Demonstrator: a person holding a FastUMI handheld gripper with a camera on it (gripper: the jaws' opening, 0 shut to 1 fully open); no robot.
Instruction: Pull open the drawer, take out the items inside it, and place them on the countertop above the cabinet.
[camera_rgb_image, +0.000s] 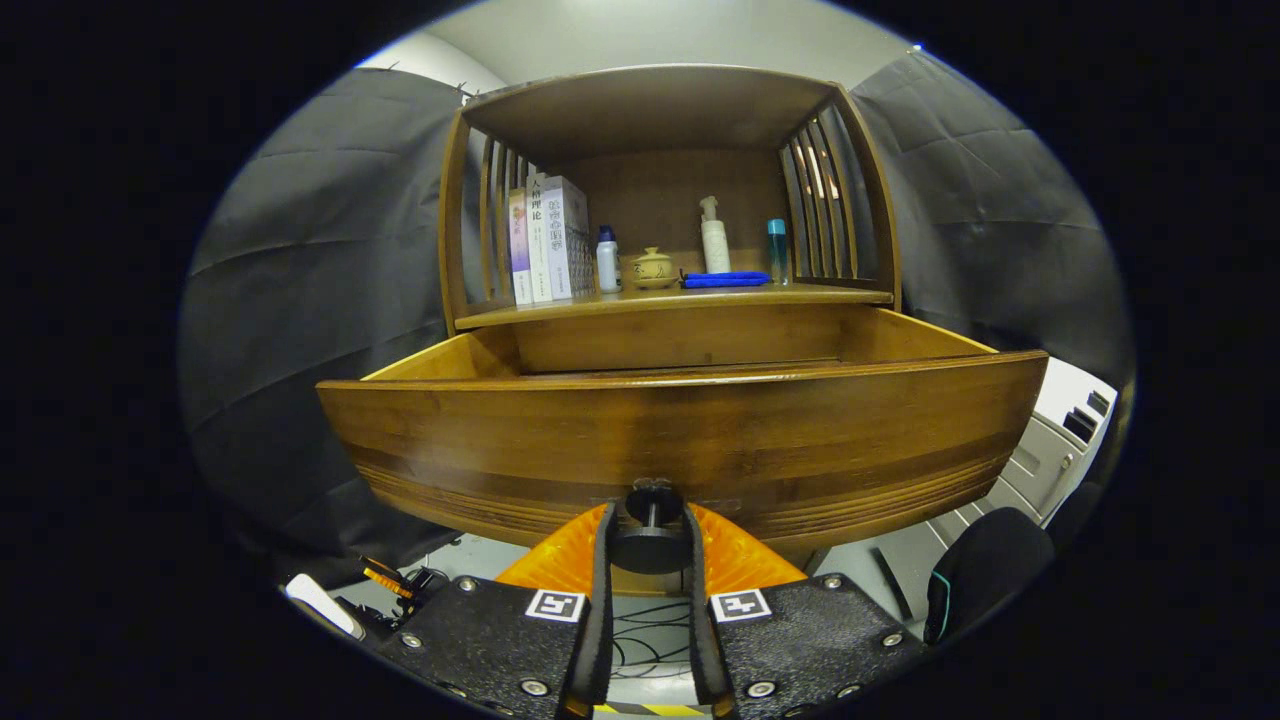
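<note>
Brown bamboo makes up the drawer, which stands pulled well out of the cabinet straight ahead of my gripper. Its wide front panel fills the space just beyond my fingers, and I can see over its top edge to the inner side walls and back wall; the drawer floor and anything lying on it are hidden behind the front panel from here. My two orange fingers close around the small black knob at the lower middle of the drawer front, one finger on each side of its stem, both touching it, with the round head of the knob sitting between them.

Above and beyond the drawer is the countertop, a shelf under a curved roof with slatted sides. On it, left of my fingers' line, stand three books upright, then a small white bottle with a blue cap and a squat yellowish pot. Further right lie a flat blue item, with a white pump bottle behind it and a slim blue bottle beside it.

Off to my right, below the drawer, sits a grey unit and a dark chair back.
</note>
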